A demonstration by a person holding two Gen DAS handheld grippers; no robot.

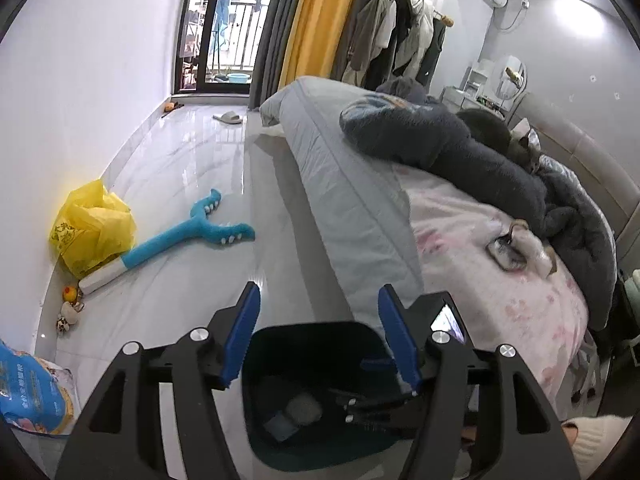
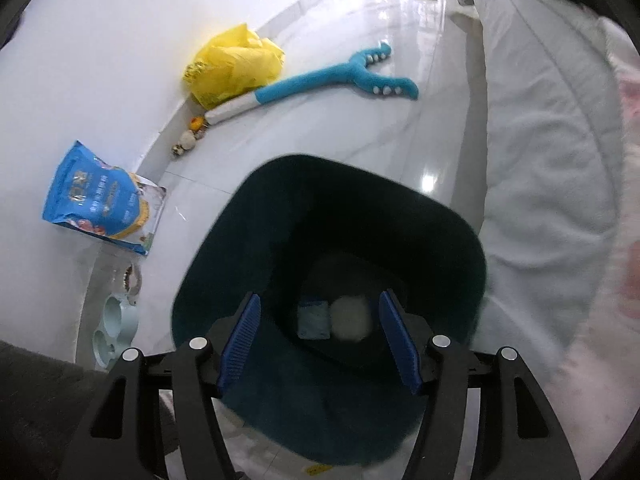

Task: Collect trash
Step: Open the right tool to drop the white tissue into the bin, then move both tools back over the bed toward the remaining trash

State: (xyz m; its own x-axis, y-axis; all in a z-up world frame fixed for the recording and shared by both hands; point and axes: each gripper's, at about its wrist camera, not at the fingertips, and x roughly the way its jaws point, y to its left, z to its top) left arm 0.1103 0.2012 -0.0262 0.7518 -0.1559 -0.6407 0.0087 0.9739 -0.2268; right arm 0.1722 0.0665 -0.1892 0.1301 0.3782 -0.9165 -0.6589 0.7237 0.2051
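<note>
Both grippers are hanging over the dark bin (image 2: pixel 248 216), nothing in either. Right gripper (image 2: pixel 319 342) has its jaws apart, and straight below them a crumpled white wad (image 2: pixel 351 319) and a blue scrap (image 2: pixel 314 320) sit on the bin's bottom. Left gripper (image 1: pixel 318 340) is open too, bed (image 1: pixel 360 208) off to its right.

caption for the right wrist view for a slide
Open right gripper above dark bin holding a crumpled ball and blue packet.
</note>
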